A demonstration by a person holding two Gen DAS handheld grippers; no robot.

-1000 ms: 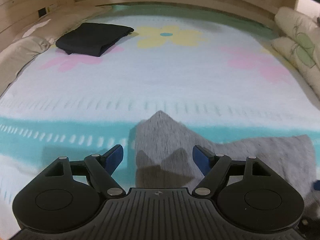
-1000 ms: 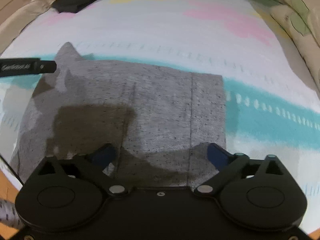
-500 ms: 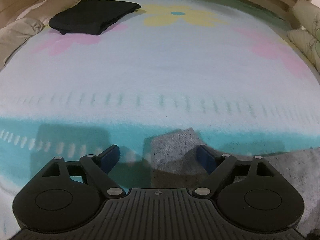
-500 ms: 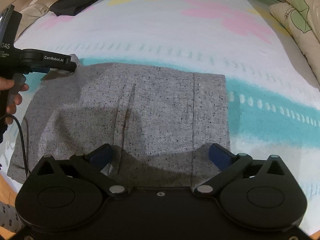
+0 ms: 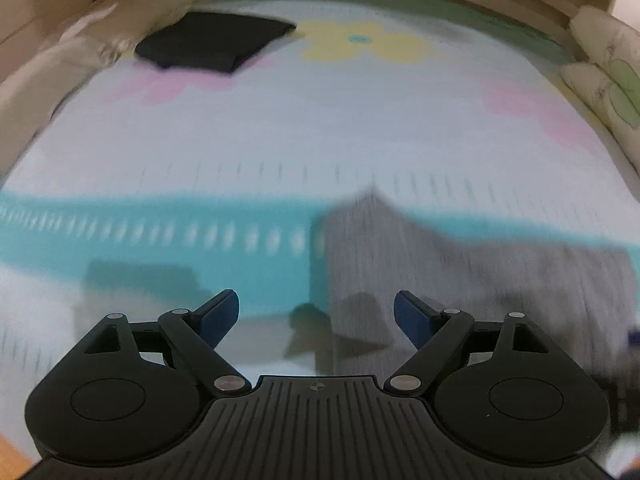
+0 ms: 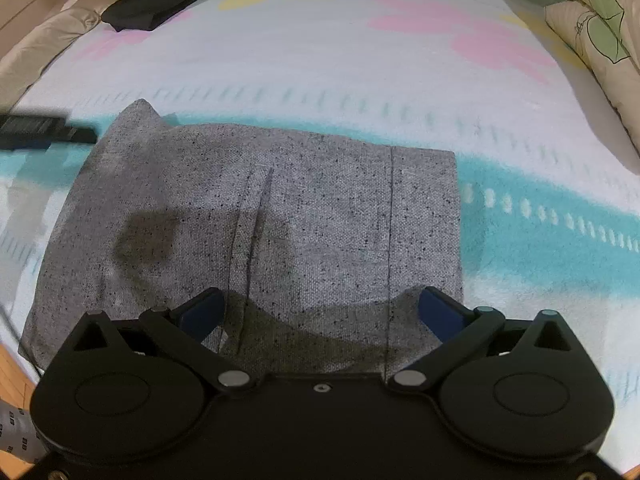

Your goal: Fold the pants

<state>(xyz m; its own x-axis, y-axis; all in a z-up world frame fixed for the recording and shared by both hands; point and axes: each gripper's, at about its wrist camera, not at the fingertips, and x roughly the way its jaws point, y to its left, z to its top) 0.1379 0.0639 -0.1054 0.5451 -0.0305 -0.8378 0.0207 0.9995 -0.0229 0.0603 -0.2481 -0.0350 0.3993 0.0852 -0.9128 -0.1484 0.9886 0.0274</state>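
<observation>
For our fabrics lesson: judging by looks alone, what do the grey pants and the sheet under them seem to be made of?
Grey pants: probably a coarse woven or knit cloth, matte, with a visible grain and dark flecks. Bed sheet: apparently soft printed fabric, matte, with pastel flowers and a teal band.

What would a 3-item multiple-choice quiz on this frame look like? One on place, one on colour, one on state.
1. Where does the dark folded garment lie?
A. far left of the bed
B. on the grey pants
C. on the pillows

2. Colour of the pants in front of the grippers?
A. black
B. speckled grey
C. pink

3. The right gripper is:
A. open, holding nothing
B. shut on the pants
C. shut on a pillow

Answers: 1 A, it sits at the bed's far left corner; 2 B, grey cloth with dark flecks; 3 A, fingers stand wide apart above the cloth.
</observation>
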